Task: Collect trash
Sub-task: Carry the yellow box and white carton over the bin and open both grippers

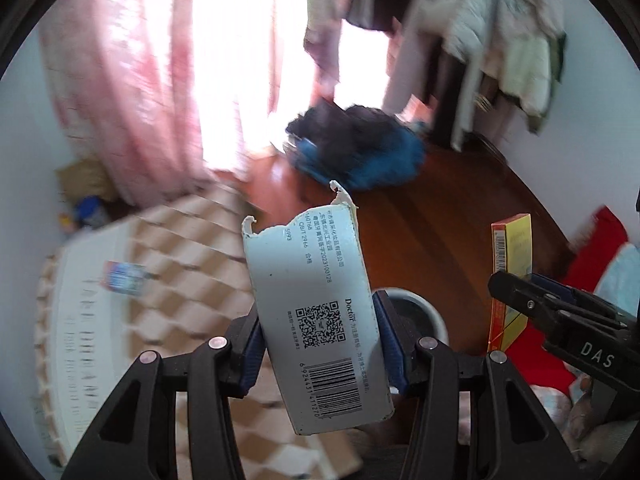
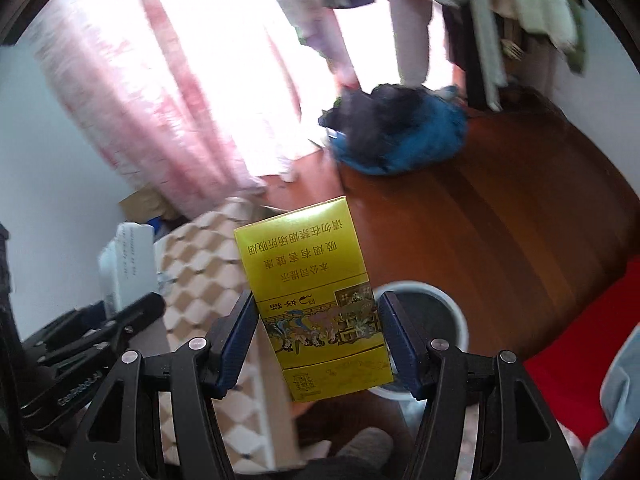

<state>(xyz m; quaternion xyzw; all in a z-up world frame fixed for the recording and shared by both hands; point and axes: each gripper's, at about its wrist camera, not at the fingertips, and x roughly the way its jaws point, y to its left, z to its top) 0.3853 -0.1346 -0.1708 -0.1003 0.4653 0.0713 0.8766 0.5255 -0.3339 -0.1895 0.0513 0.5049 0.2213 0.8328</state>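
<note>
Right now both grippers are loaded. The left gripper [image 1: 320, 344] has its jaws closed against the two long sides of a white carton [image 1: 316, 320], which stands up between the blue pads [image 1: 390, 340] and leans slightly left. Its top end is torn open with a ragged edge; the face toward the camera carries a QR code, a barcode and lines of printed text.

The right gripper [image 2: 318, 344] grips a yellow cigarette pack [image 2: 316, 300] the same way, jaws pressed on both of its sides, the pack upright with its printing upside down to the camera. In the left wrist view this yellow pack shows edge-on at the right, and the white carton appears at the left of the right wrist view, so the two grippers are side by side and a little apart.

Below and beyond both held items sits a round grey-rimmed bin [image 2: 448, 300] on the reddish wooden floor [image 2: 520, 220]. Each carton partly covers the bin's rim in its own view. Whether either one is directly over the opening, I cannot tell.

To the left lies a checkered beige-and-white bedcover [image 1: 192, 264], blurred. Further back a heap of blue and black clothing [image 1: 360, 148] rests on the floor near a pink curtain [image 1: 132, 92], with garments hanging [image 1: 480, 40] at upper right. A red cloth [image 2: 580, 360] lies at the right edge.
</note>
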